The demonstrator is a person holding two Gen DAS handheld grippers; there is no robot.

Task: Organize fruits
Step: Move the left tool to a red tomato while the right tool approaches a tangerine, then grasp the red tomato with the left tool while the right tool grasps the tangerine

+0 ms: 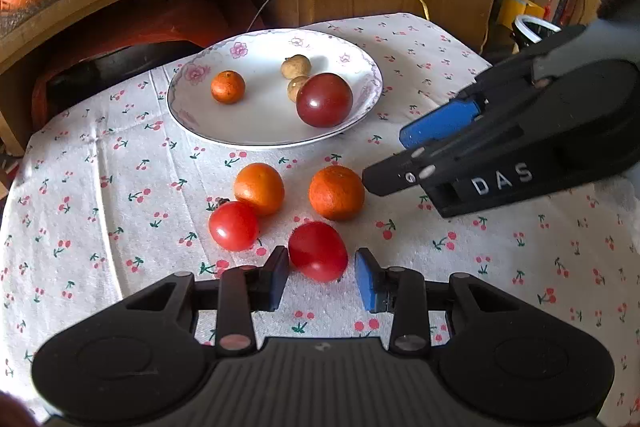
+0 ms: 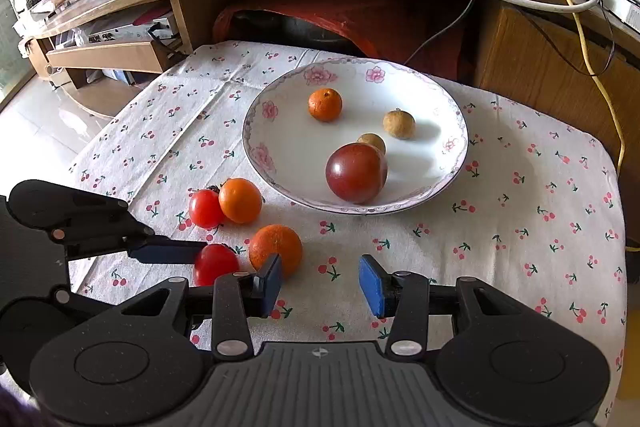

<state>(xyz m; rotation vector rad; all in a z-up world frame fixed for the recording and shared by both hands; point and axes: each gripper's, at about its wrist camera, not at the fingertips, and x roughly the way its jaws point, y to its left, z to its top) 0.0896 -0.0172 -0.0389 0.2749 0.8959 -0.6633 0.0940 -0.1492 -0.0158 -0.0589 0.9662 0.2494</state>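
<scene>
The left claw [image 1: 321, 277] is showing a matte black plastic body with a ribbed grey panel at its middle and a round raised disc on each side. Silver screws are glinting on its two black linkage arms, and each finger is ending in a flat blue pad [image 1: 367, 282]. The right claw [image 2: 320, 285] is wearing the same black shell, ribbed panel, silver screws and blue pads [image 2: 372, 285]; from the left camera, white letters "DAS" [image 1: 502, 179] are showing on its side.

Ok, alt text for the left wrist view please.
The open left gripper straddles a red tomato on a cherry-print cloth. Beyond it lie three more fruits and a part-filled plate; the right gripper enters from the right.
</scene>
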